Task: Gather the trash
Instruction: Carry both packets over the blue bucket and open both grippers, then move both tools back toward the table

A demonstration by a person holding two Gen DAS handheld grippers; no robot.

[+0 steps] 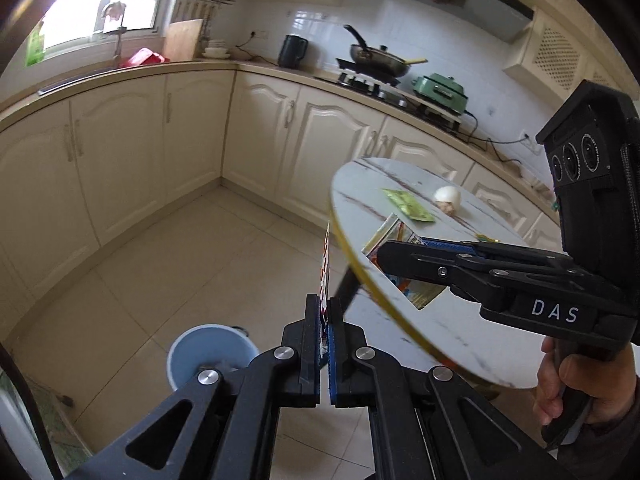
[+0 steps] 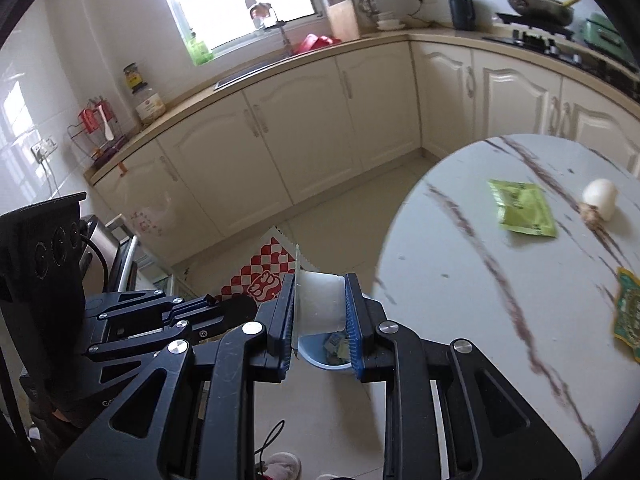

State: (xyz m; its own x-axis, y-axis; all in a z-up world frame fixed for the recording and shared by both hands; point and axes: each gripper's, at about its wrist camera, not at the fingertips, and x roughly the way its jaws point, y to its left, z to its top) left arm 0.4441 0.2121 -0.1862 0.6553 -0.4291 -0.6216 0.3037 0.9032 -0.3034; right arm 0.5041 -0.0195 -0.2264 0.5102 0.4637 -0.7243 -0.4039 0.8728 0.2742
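Note:
My left gripper (image 1: pixel 325 316) is shut on a thin red-and-white checkered wrapper (image 1: pixel 325 268), seen edge-on here and flat in the right wrist view (image 2: pixel 268 268). My right gripper (image 2: pixel 320 304) is shut on a small white plastic cup (image 2: pixel 322 300) lying sideways, its foil lid against the left pad. Both hang over the floor beside a round marble table (image 2: pixel 460 280). A blue bin (image 1: pixel 208 356) stands on the floor below, with scraps inside (image 2: pixel 320 354). On the table lie a green packet (image 2: pixel 522 208), a white vegetable stub (image 2: pixel 600 200) and a green-gold packet (image 2: pixel 628 316).
Cream cabinets (image 1: pixel 120 160) wrap round the tiled floor (image 1: pixel 200 240). The counter carries a kettle (image 1: pixel 292 51), a pan on the stove (image 1: pixel 376 58) and a green cooker (image 1: pixel 440 92). A hand (image 1: pixel 580 384) grips the right tool. A slipper (image 2: pixel 280 466) lies below.

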